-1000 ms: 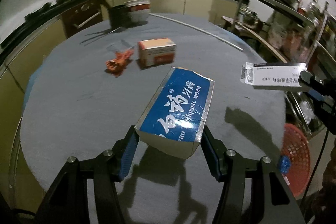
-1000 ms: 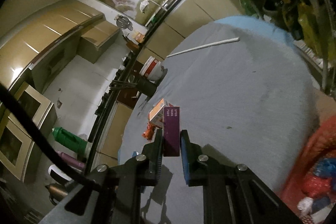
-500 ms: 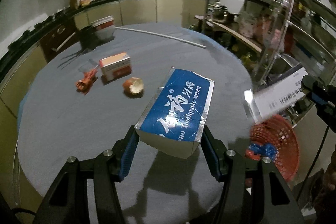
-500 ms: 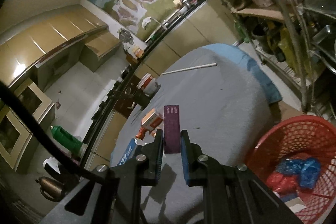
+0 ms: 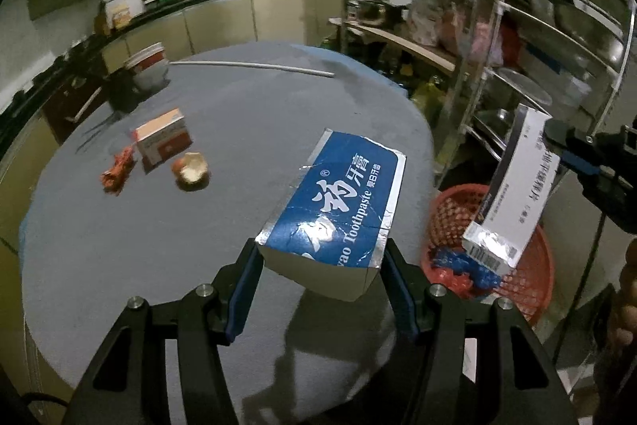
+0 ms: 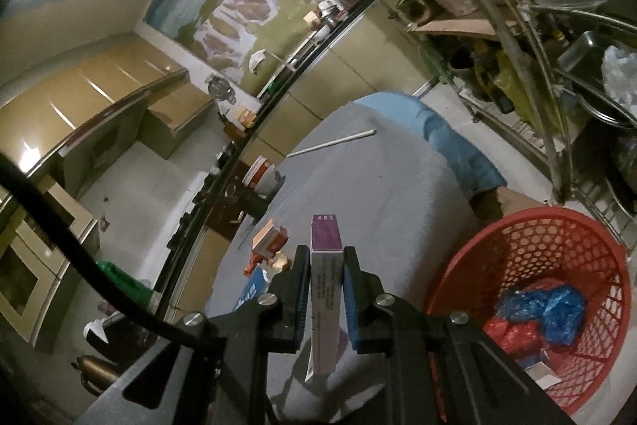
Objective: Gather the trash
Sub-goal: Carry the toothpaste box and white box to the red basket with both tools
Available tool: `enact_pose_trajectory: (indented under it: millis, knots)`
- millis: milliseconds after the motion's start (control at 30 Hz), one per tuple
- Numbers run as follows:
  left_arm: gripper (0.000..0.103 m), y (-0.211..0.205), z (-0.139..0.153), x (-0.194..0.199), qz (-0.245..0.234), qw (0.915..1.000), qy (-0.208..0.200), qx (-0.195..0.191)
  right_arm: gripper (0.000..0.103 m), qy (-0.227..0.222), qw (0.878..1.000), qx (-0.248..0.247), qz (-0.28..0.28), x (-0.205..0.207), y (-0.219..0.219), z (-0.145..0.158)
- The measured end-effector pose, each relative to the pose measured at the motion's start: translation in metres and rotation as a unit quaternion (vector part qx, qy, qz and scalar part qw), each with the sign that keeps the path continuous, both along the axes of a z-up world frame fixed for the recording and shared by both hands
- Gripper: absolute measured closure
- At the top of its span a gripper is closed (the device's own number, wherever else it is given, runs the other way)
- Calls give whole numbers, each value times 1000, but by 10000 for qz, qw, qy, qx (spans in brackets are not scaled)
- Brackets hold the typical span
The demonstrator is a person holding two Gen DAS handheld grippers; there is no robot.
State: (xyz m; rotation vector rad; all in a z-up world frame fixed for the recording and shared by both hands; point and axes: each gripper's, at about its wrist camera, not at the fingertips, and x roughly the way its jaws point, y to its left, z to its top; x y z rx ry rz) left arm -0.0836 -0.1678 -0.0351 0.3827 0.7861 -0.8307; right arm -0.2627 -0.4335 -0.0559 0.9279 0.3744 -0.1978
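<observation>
Left gripper [image 5: 320, 259] grasps blue toothpaste box [image 5: 342, 202] by its sides, above grey table [image 5: 119, 234] near edge. Right gripper [image 6: 325, 277] clenched on slim white box [image 6: 325, 289] — in left view it hangs tilted over red basket [image 5: 533, 257], which stands beside table, blue and red trash inside. Step in hand, likely: drop both boxes. Centre each over basket mouth, clear of rim, before releasing — tilt long end downward so box slides in. Orange box [image 5: 163, 140], peel [image 5: 190, 172], red wrapper [image 5: 117, 175] remain on table.

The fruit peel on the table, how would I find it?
Look at the round grey table. Three scraps lie together near its left side. The fruit peel is the pale curled one beside the orange box, not the red wrapper.
</observation>
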Motion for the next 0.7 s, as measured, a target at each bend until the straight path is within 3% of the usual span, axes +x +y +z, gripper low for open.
enact_pose_trajectory:
  millis: [367,700]
  knots:
    - [42,-46,-11,-40,-753,9967,-98,282,86,343,9969,45,-711,-50,-37,-21]
    - [42,-81,-30,-75,-1300,9886,-269,707,86,533,9908,313,-1200,-85,-67,-50]
